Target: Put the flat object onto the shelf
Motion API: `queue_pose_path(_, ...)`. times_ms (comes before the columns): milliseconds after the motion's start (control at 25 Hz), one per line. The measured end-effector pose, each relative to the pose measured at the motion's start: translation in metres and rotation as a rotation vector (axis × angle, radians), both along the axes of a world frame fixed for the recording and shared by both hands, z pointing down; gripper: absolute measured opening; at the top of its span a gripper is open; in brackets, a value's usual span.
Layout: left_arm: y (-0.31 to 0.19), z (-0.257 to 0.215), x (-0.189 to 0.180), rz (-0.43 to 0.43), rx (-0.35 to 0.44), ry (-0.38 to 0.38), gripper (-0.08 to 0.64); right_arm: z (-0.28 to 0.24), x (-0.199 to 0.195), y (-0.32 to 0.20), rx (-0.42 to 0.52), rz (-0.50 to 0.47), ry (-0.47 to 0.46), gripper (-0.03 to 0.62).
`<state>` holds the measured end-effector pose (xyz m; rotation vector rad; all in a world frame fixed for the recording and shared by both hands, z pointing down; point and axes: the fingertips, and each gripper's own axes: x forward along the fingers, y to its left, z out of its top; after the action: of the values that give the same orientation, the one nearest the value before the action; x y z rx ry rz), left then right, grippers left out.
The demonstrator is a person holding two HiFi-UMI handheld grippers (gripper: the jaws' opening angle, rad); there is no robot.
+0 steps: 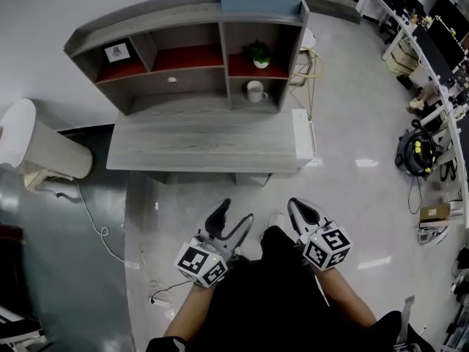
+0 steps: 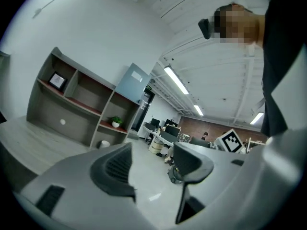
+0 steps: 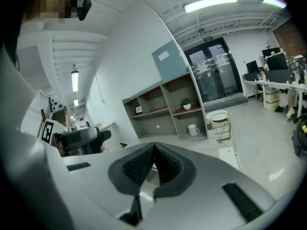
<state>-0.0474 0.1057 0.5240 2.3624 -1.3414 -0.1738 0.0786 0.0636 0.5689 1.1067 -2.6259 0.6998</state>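
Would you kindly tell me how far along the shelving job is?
Done: nothing visible; the grey wooden shelf unit holds a small framed picture, a green potted plant and a white mug. In hand: nothing; the left gripper is open, the right gripper shut, both empty. Left: fetching the flat object, possibly the white panel at the unit's end, and shelving it.

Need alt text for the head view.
Seen from above, a person holds the left hand-held gripper, jaws apart, and the right hand-held gripper, jaws shut, both empty, before a grey wooden desk. Its grey open shelf unit holds a white mug, a small potted plant and a framed picture.
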Motion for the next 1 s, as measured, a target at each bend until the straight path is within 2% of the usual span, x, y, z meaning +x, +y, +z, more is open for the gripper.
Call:
queue_pose_path(40, 0.013, 0.003, -0.007, -0.018, 0.001, 0.011, 0.216, 0.000, -0.011, 0.009, -0.005, -0.008, -0.005, 0.000)
queue_pose_path(80, 0.024, 0.006, -0.014, -0.037, 0.004, 0.018, 0.178, 0.001, -0.021, 0.016, -0.005, -0.012, -0.006, 0.000)
queue_pose_path(160, 0.041, 0.010, -0.027, -0.064, 0.012, 0.005, 0.167, 0.002, -0.036, 0.028, 0.004, -0.011, 0.004, 0.000)
queue_pose_path(320, 0.063, 0.012, -0.051, -0.061, 0.052, -0.149, 0.103, 0.005, -0.050, 0.045, 0.037, 0.011, 0.037, 0.000)
queue_pose_path(440, 0.077, 0.008, -0.066, -0.073, 0.094, -0.207, 0.072, 0.000, -0.049, 0.052, 0.051, 0.053, 0.022, 0.000)
queue_pose_path(520, 0.086, 0.000, -0.079, -0.111, 0.123, -0.190, 0.055, -0.006, -0.050, 0.056, 0.062, 0.083, 0.001, 0.000)
queue_pose_path(640, 0.093, -0.003, -0.094, -0.151, 0.112, -0.147, 0.025, -0.015, -0.054, 0.064, 0.104, 0.094, -0.001, 0.000)
queue_pose_path(800, 0.095, -0.002, -0.106, -0.175, 0.091, -0.169, 0.021, -0.018, -0.062, 0.076, 0.142, 0.078, 0.039, 0.000)
queue_pose_path(1000, 0.097, -0.009, -0.113, -0.210, 0.109, -0.209, 0.020, -0.028, -0.038, 0.065, 0.193, 0.128, 0.093, 0.000)
